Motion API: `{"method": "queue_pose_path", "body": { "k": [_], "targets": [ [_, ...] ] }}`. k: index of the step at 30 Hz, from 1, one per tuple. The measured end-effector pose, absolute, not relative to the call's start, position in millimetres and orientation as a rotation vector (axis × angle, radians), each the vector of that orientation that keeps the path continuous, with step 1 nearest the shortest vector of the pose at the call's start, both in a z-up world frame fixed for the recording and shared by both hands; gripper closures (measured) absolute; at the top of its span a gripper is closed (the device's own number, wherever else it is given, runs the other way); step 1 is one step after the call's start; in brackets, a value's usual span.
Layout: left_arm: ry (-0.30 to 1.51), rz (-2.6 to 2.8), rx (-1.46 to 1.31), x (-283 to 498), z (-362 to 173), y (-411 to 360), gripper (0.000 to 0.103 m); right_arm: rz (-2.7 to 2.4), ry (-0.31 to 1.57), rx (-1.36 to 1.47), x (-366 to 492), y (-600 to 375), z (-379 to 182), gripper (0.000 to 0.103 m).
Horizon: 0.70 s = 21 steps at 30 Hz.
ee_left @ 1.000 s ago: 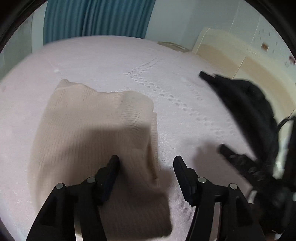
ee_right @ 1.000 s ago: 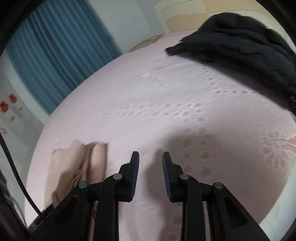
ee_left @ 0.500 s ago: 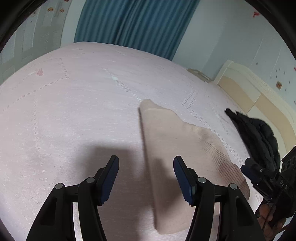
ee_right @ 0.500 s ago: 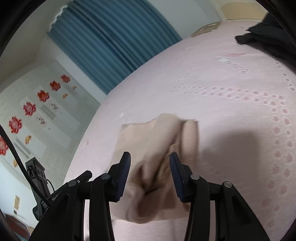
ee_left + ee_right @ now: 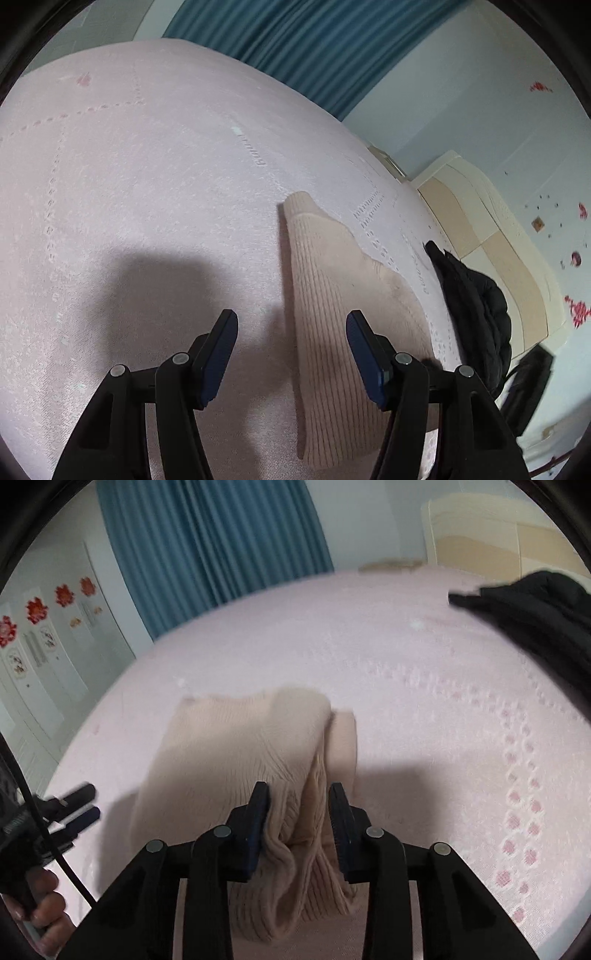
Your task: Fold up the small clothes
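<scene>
A beige ribbed knit garment lies folded on the pink bedspread. My left gripper is open above the bed, with the garment's left edge between its jaws and nothing held. In the right wrist view the same garment lies bunched below my right gripper, which is open with its jaws on either side of a raised fold of the knit. The left gripper also shows at the left edge of that view.
A black jacket lies at the bed's right side, near the cream headboard; it also shows in the right wrist view. Blue curtains hang behind the bed. A wardrobe with red flower stickers stands at left.
Both grippers have swung round toward the beige garment. The right gripper has opened wider and come down over the bunched fold. The left gripper now sits at the garment's left edge.
</scene>
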<state>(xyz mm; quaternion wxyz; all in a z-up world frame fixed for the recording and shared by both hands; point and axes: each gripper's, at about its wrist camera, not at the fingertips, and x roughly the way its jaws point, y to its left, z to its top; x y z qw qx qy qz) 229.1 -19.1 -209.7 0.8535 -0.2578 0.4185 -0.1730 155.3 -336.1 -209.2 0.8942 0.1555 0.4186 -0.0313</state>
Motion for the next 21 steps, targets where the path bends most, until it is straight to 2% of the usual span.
{"method": "queue_pose_path", "body": {
  "k": [2,3,7,9,13,16,17,18,21],
  "targets": [
    [0.875,-0.354,-0.551,229.8,-209.3,-18.3,0.044,-0.053,0.886,0.315,161.3,-331.3,-213.4,0.071],
    [0.872,-0.350,-0.551,230.3,-208.5,-16.0,0.044,-0.050,0.876,0.307,160.8,-329.7,-213.0,0.084],
    [0.858,-0.334,-0.543,227.9,-206.2,-12.5,0.044,0.020,0.710,0.381,135.1,-342.4,-184.1,0.088],
    [0.858,-0.339,-0.541,225.8,-206.0,-12.8,0.044,0.016,0.690,0.390,128.0,-349.7,-178.9,0.088],
    [0.865,-0.349,-0.512,225.5,-205.9,-17.4,0.044,-0.111,0.942,0.376,151.0,-354.7,-227.0,0.085],
    [0.858,-0.342,-0.481,224.9,-204.0,-20.3,0.044,-0.135,0.907,0.343,148.8,-355.7,-217.7,0.069],
    [0.854,-0.345,-0.479,224.9,-202.8,-19.7,0.044,-0.147,0.908,0.331,150.0,-356.8,-215.6,0.057],
    [0.851,-0.350,-0.474,225.4,-202.6,-19.8,0.044,-0.151,0.914,0.342,152.7,-359.3,-216.6,0.053],
    [0.862,-0.362,-0.443,226.6,-203.9,-19.7,0.044,-0.097,0.951,0.427,170.0,-372.4,-221.6,0.049]
  ]
}}
